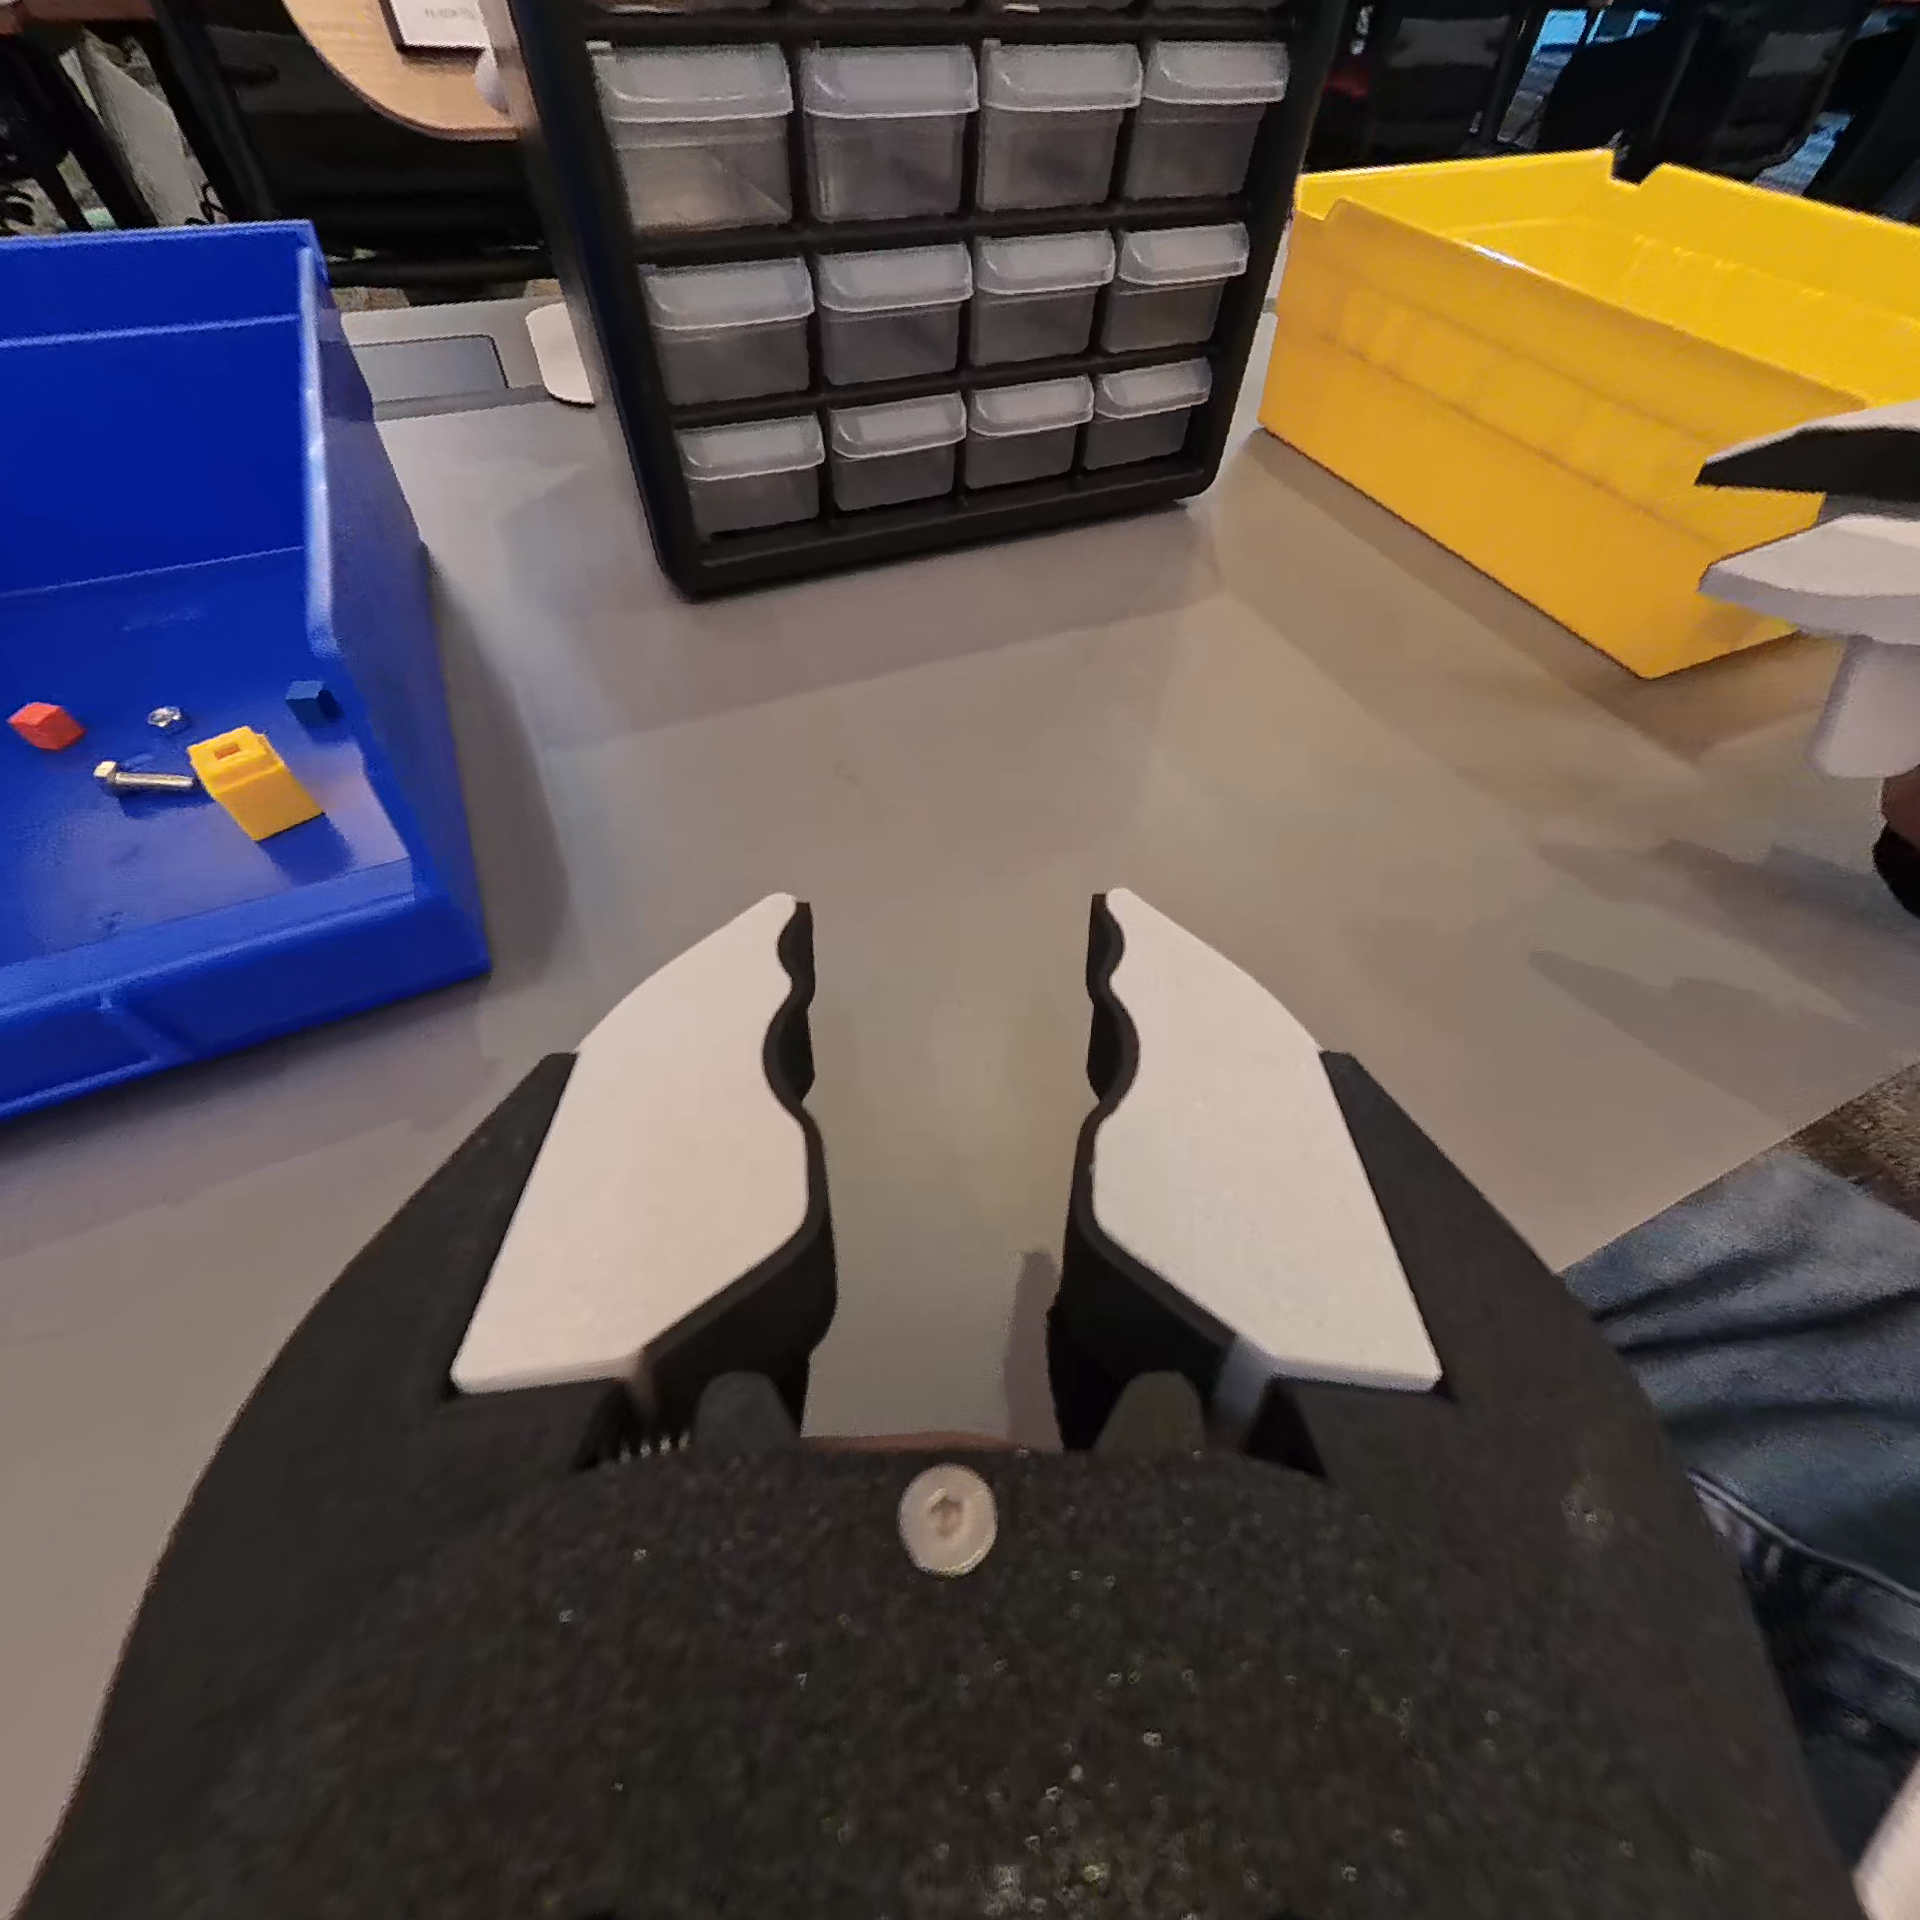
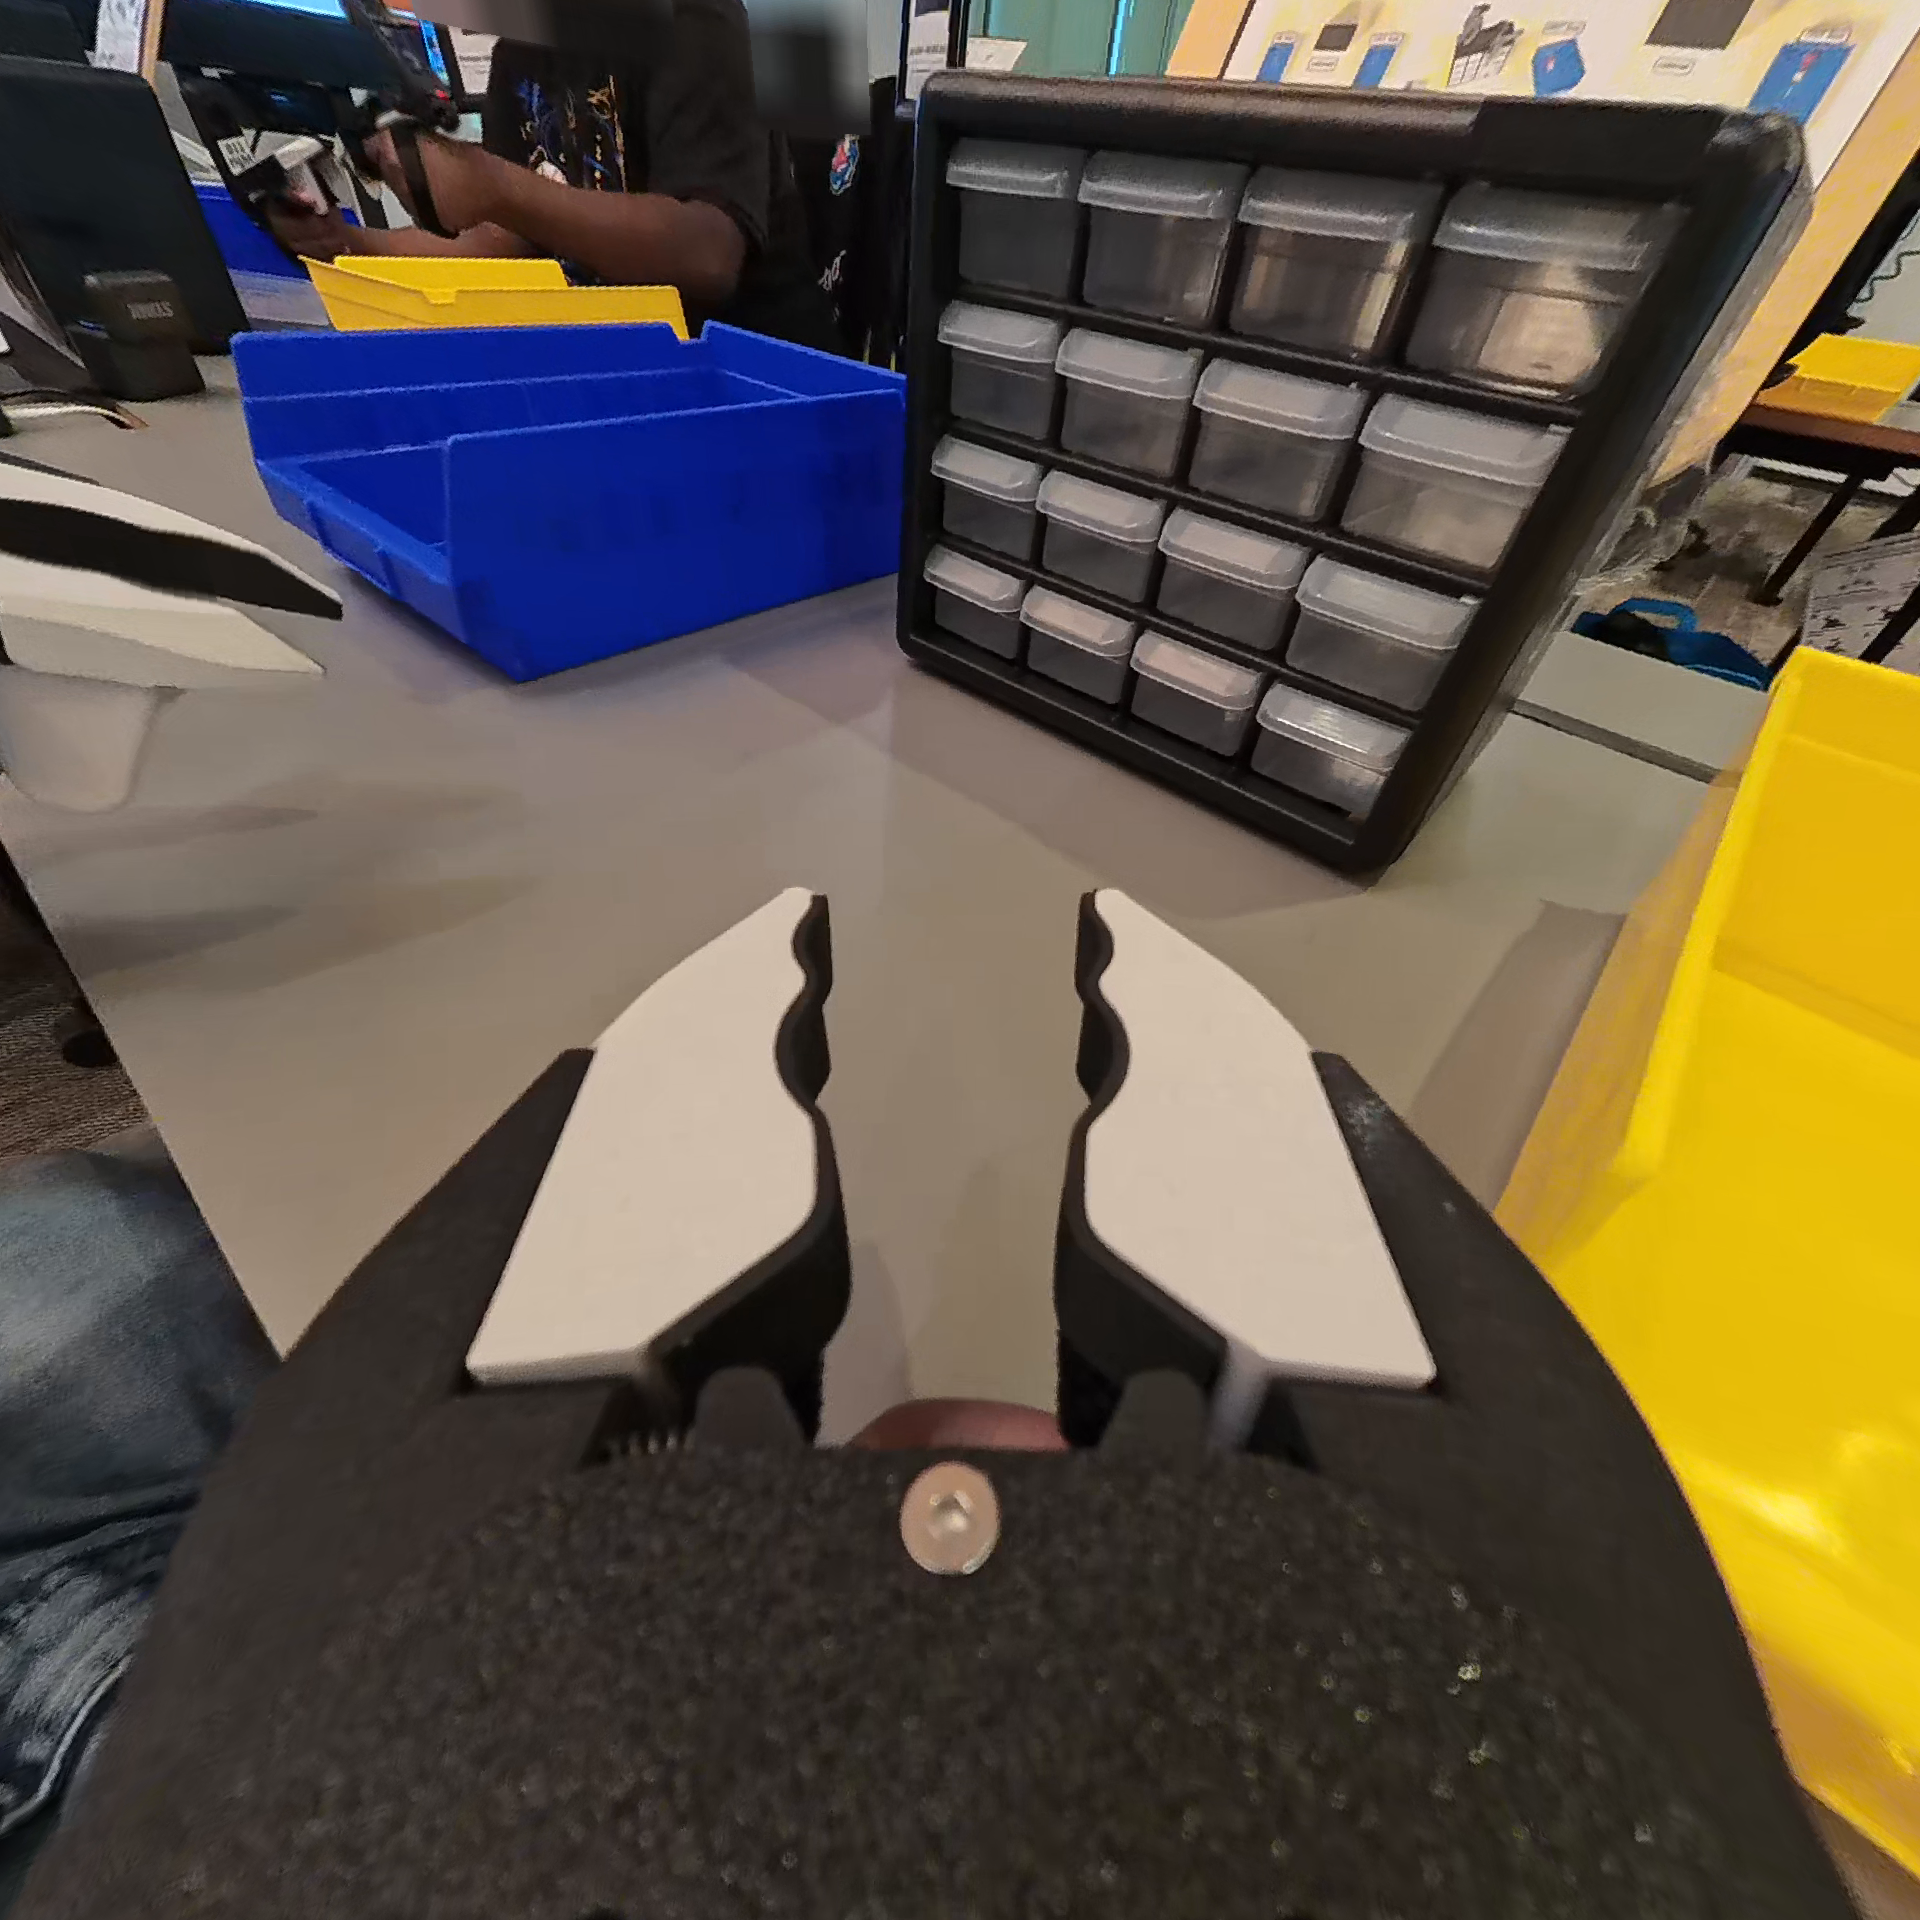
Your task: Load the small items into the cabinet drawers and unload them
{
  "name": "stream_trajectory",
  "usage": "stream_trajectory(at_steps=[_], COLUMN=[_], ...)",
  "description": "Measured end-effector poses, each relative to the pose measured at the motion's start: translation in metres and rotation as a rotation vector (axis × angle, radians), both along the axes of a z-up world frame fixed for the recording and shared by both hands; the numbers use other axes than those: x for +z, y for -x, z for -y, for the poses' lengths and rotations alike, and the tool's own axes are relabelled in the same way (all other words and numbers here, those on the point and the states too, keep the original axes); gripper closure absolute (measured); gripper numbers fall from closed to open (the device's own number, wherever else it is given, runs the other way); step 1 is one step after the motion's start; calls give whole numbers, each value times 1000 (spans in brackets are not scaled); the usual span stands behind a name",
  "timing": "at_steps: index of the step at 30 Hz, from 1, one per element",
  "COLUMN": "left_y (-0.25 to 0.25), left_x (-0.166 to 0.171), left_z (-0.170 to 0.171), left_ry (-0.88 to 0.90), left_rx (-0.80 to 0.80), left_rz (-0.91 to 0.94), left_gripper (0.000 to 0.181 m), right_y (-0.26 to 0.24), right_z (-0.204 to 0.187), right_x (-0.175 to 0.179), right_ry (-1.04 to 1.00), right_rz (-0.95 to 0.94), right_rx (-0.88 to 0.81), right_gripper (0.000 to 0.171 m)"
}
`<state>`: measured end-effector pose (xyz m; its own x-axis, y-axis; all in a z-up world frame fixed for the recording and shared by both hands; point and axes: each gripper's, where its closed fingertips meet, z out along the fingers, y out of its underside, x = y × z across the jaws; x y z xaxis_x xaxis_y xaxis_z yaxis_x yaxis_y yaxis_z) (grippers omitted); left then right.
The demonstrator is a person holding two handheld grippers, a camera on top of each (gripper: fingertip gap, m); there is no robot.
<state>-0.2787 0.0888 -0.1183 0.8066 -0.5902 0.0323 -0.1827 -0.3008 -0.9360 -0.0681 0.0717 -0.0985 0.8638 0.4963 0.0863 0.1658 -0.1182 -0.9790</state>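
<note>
A black drawer cabinet (image 1: 935, 291) with all clear drawers pushed in is seen on the grey bench (image 1: 935, 748). Left of the cabinet, a blue bin (image 1: 343, 582) is seen, in which a yellow block (image 1: 255, 779), red block (image 1: 47, 724), blue block (image 1: 312, 701) and bolt (image 1: 145, 776) lie. Right of the cabinet, a yellow bin (image 1: 1538, 416) is seen. In front of the cabinet, the left gripper (image 1: 948, 920) and right gripper (image 2: 953, 914) are held with jaws released, nothing grasped.

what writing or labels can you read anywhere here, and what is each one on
Nothing is quoted here: what can be made out is not copied, and the rest is unreadable.
black box, far left: pale lettering on its front, not copied.
wall posters: captions too small to read.
white card on the wooden table: blurred.
cabinet, blue bin, yellow bin: no labels visible.
</note>
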Motion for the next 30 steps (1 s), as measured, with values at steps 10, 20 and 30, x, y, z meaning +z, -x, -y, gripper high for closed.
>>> stream_trajectory(at_steps=[10, 20, 30], left_y=[0, -11, -36], left_x=[-2, -5, -5], left_z=[7, 4, -1], left_ry=[-34, -29, -37], left_rx=[2, -32, -109], left_rz=[-66, -80, -79], left_gripper=[131, 130, 121], right_y=[4, 4, -16], right_z=[-3, 2, 11], right_x=[-2, -7, -9], right_ry=[20, 23, 34], right_rz=[-14, 34, 36], right_rx=[18, 13, -51], right_gripper=[126, 126, 126])
